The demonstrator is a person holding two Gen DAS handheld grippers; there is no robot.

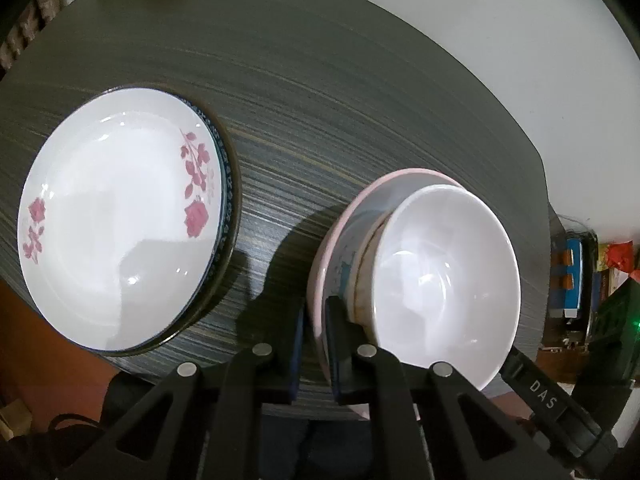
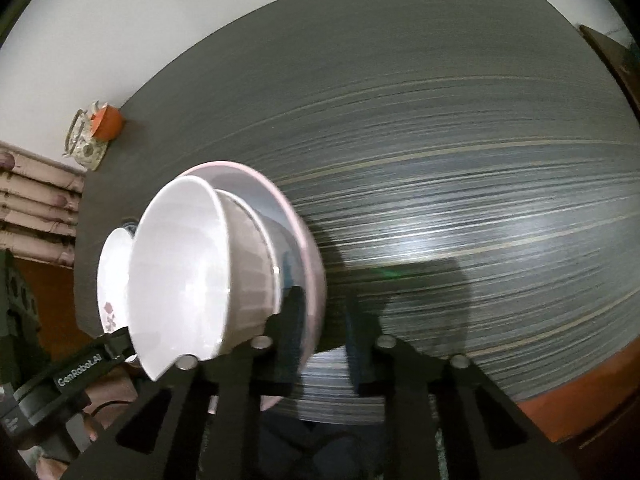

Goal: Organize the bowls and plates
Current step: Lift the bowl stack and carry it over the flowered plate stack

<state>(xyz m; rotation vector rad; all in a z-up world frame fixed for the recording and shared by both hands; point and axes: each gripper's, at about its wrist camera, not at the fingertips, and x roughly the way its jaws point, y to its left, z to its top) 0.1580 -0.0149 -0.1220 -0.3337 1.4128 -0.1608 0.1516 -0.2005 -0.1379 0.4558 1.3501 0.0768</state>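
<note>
White plate [image 1: 120, 220] with pink roses, pink-rimmed bowl [image 1: 320, 280], plain white bowl [image 1: 440, 280], dark streaked table [image 1: 320, 100].

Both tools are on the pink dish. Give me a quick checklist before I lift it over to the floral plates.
1. Left tool shut on the pink dish rim: ok.
2. Right tool shut on the opposite rim: ok, though that view is blurred.
3. White bowl seated steadily in the pink dish: cannot tell; it sits off-centre, toward the right tool.
4. Floral plate lies flat with nothing on it: ok.
5. Table between the dish and the floral plate is bare: ok.
</note>
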